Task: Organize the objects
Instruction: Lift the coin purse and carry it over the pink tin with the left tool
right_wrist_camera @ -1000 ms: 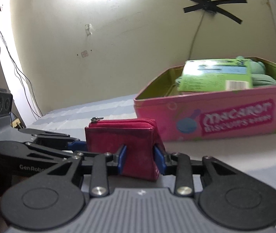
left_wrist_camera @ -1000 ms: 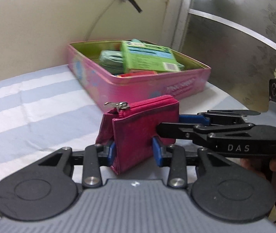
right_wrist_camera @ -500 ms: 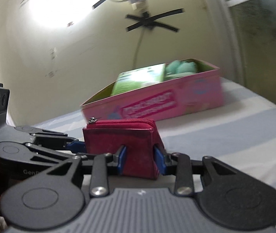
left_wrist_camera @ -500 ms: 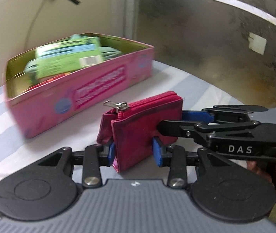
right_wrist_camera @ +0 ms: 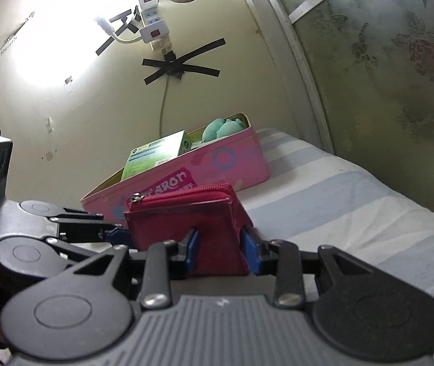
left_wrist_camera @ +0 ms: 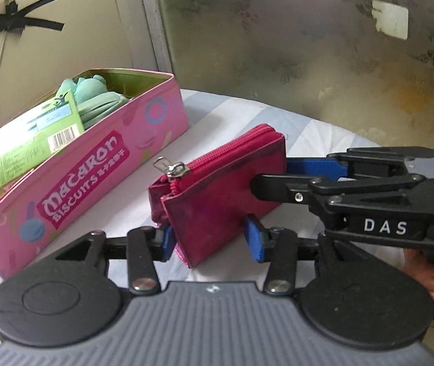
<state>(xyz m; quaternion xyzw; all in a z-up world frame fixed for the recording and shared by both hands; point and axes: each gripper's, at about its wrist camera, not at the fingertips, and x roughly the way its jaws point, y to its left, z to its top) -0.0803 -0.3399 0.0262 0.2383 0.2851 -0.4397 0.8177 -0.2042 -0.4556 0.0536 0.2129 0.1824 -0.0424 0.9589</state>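
The pink tin (left_wrist_camera: 88, 164) sits at the left on the striped bed (right_wrist_camera: 354, 201), holding a green box (left_wrist_camera: 37, 140) and a teal pouch (left_wrist_camera: 95, 94). Just right of it, the red zip pouch (left_wrist_camera: 217, 189) is pinched by both grippers: left gripper (left_wrist_camera: 209, 238) fingers at one end, right gripper (right_wrist_camera: 220, 253) fingers at the other.

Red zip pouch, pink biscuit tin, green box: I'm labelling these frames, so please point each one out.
red zip pouch (left_wrist_camera: 217, 195), left wrist view, its broad side.
pink biscuit tin (left_wrist_camera: 95, 164), left wrist view, printed front wall.
green box (right_wrist_camera: 153, 152), right wrist view, top face.
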